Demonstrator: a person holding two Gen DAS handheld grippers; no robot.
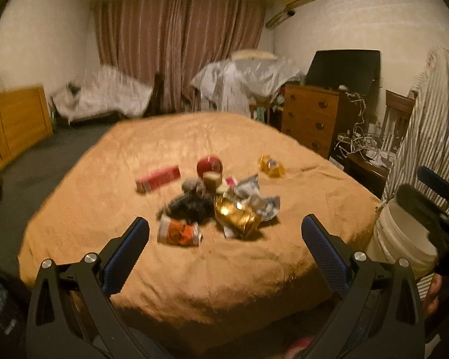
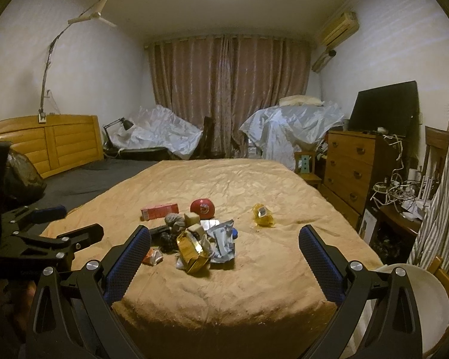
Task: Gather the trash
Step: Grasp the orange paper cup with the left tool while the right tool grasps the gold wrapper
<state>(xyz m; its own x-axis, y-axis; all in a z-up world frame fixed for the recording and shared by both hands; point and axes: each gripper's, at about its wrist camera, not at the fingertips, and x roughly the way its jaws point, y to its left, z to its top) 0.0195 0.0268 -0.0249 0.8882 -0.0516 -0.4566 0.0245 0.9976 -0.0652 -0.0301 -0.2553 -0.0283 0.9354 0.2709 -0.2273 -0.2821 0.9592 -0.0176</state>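
Both hand-held grippers (image 1: 224, 239) (image 2: 224, 248) wide apart, apparently empty.

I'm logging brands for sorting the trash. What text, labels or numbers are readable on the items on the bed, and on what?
No text reads clearly in either view.
Red box: pale label at its end, too small to read.
Red round tin: a mark on its face, illegible.
Yellow packet: label blurred.
Orange wrapper: print smeared by motion blur.
Gold wrapper: no print visible.
Silver wrapper: print too small to read.
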